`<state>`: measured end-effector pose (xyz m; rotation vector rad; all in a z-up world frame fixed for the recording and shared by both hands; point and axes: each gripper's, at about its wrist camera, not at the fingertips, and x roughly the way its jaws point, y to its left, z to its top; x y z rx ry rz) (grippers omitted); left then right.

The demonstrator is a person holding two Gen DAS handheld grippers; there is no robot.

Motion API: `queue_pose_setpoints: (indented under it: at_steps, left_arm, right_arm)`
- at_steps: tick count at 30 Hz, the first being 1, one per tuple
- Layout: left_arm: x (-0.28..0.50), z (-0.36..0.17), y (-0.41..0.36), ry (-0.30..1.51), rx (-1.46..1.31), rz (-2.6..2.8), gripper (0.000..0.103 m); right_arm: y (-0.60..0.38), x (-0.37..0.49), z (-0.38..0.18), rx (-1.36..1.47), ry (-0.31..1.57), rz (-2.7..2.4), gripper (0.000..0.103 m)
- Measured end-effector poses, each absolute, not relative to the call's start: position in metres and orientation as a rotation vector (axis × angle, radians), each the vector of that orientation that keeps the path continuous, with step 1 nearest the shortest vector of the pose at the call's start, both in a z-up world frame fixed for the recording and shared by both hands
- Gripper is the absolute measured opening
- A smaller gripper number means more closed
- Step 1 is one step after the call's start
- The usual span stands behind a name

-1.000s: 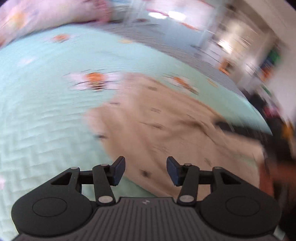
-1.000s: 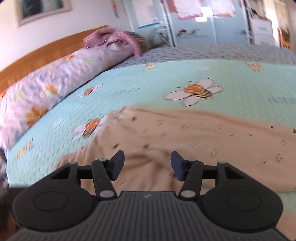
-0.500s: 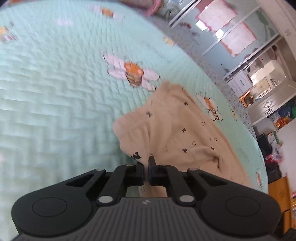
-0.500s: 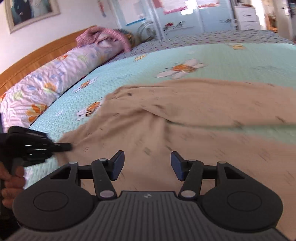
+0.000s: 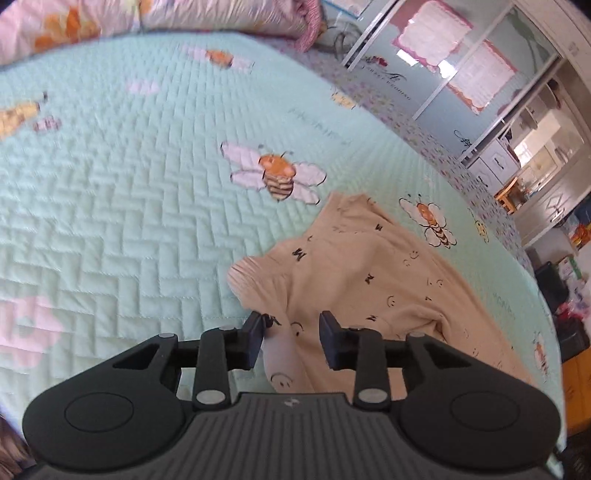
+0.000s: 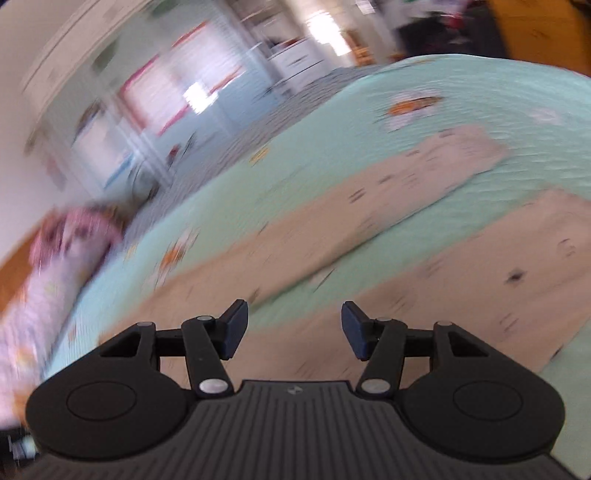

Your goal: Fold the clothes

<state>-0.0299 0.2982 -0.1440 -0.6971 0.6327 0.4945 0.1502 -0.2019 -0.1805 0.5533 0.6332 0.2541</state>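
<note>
A beige garment [image 5: 369, 273] with small black prints lies crumpled on the mint quilt [image 5: 129, 221]. My left gripper [image 5: 291, 328] hovers just over its near corner. Its jaws are opening, and a fold of the cloth shows between them without either pad pressing on it. The right wrist view is blurred and tilted. There the same garment [image 6: 480, 266] shows as two long beige strips with quilt [image 6: 480, 92] between them. My right gripper [image 6: 291, 325] stands open above the near strip, holding nothing.
Flowered pillows [image 5: 74, 26] line the head of the bed, with a wooden headboard [image 6: 14, 269] behind them. Sliding wardrobe doors [image 5: 461, 66] stand past the far side. Furniture and clutter [image 5: 561, 288] crowd the floor at the right.
My left gripper closed on the garment's corner half a second ago and has since opened and lifted a little. My right gripper swept sideways and rolled, staying open.
</note>
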Motion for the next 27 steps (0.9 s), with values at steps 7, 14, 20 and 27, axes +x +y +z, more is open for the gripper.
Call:
queue_pose_setpoints:
  at_steps: [7,14,20,27]
  left_arm:
    - [-0.021,-0.12,0.273,0.597,-0.582,0.512,0.035]
    - [-0.001,-0.128,0.246,0.655,-0.542,0.46,0.035]
    - [0.002,-0.128,0.223,0.682,-0.502,0.402,0.035]
    - [0.003,-0.133,0.21,0.703,-0.502,0.357,0.036]
  right_arm:
    - [-0.287,0.208,-0.207,0.843,0.575,0.039,0.058]
    - [-0.327,0.261,-0.241,1.041,0.619,-0.087,0.023]
    - [-0.335,0.252,-0.241,1.111,0.592,-0.115,0.002]
    - [-0.344,0.238,-0.253,1.081,0.608,-0.092,0.003]
